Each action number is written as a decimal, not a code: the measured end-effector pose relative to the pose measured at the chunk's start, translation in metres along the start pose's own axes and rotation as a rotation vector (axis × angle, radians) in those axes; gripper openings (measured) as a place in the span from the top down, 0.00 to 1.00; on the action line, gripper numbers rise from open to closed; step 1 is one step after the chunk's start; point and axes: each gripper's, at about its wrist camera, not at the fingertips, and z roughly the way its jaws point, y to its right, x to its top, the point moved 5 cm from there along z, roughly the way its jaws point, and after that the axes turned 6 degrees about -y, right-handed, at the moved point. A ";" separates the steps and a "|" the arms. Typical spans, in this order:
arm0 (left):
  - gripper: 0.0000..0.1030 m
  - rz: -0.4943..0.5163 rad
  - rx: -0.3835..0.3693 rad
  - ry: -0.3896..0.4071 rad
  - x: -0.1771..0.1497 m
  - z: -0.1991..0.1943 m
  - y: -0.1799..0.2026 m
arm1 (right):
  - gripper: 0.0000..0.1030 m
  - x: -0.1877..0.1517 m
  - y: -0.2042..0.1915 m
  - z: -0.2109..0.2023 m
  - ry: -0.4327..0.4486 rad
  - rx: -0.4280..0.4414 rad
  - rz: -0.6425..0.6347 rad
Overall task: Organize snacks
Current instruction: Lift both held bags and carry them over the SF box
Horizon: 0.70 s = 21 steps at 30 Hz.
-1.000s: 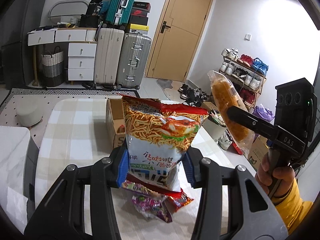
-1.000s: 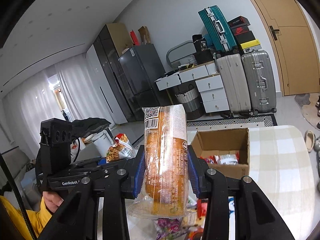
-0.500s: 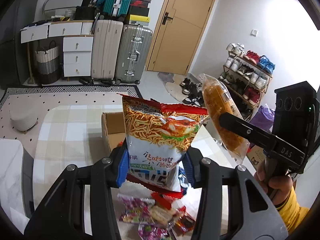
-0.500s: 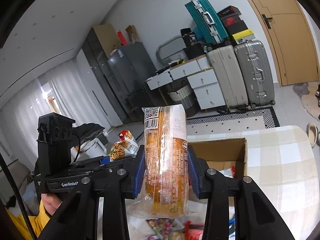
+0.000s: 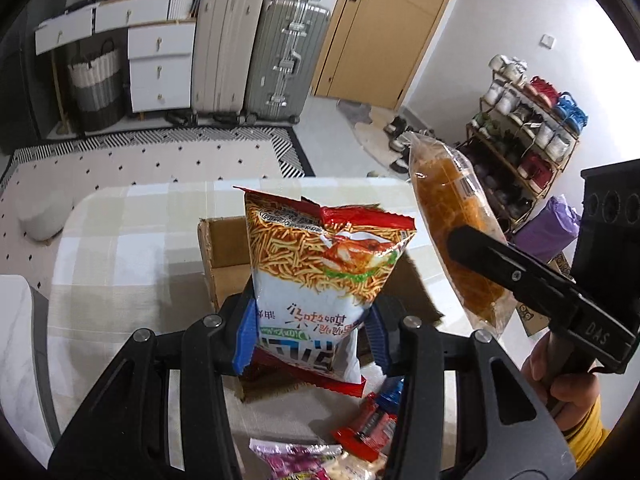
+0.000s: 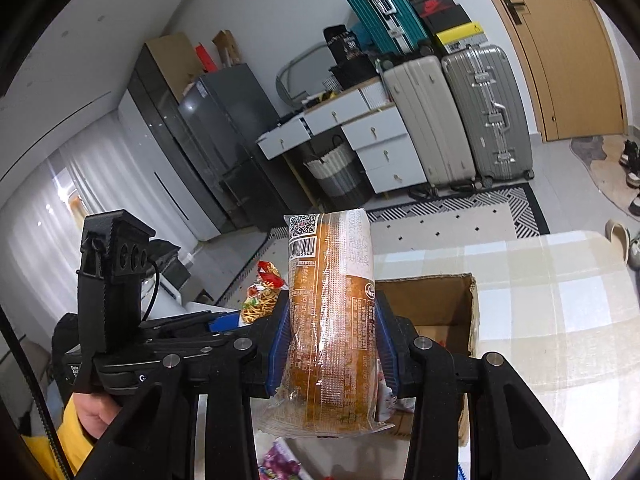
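Observation:
My left gripper (image 5: 310, 330) is shut on a red and white bag of noodle snack (image 5: 320, 272), held upright above the near edge of an open cardboard box (image 5: 222, 252). My right gripper (image 6: 330, 350) is shut on a clear-wrapped orange bread roll (image 6: 330, 312), also upright, in front of the same cardboard box (image 6: 436, 300). In the left wrist view the bread roll (image 5: 452, 220) hangs to the right of the noodle bag, over the box's right side. In the right wrist view the noodle bag (image 6: 262, 296) peeks out at the left. The box's inside is mostly hidden.
The box stands on a table with a pale checked cloth (image 5: 120, 232). Loose snack packets (image 5: 368, 428) lie on the cloth near me. A person's hand in a yellow sleeve (image 5: 576, 404) holds the right gripper's handle. Suitcases (image 5: 256, 48), drawers and a shoe rack (image 5: 532, 128) stand beyond.
Both grippers have travelled toward the box and sunk a little with their packets still held. The box now looms larger and lies right under the noodle bag and the bread roll.

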 end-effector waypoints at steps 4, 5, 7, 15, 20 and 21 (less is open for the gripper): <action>0.59 -0.004 0.009 -0.038 0.002 0.032 -0.006 | 0.62 -0.002 0.014 0.018 -0.030 -0.017 0.011; 0.59 -0.001 0.010 -0.046 0.004 0.039 -0.006 | 0.62 -0.003 0.017 0.023 -0.038 -0.024 0.010; 0.59 -0.007 0.012 -0.057 0.009 0.053 -0.008 | 0.62 -0.004 0.022 0.029 -0.049 -0.027 0.013; 0.59 -0.008 0.019 -0.084 0.017 0.090 -0.015 | 0.62 -0.013 0.031 0.047 -0.079 -0.052 0.008; 0.59 -0.023 0.028 -0.088 0.021 0.105 -0.024 | 0.62 -0.017 0.033 0.055 -0.097 -0.053 0.009; 0.59 -0.020 0.030 -0.093 0.022 0.108 -0.024 | 0.62 -0.017 0.033 0.056 -0.101 -0.057 0.007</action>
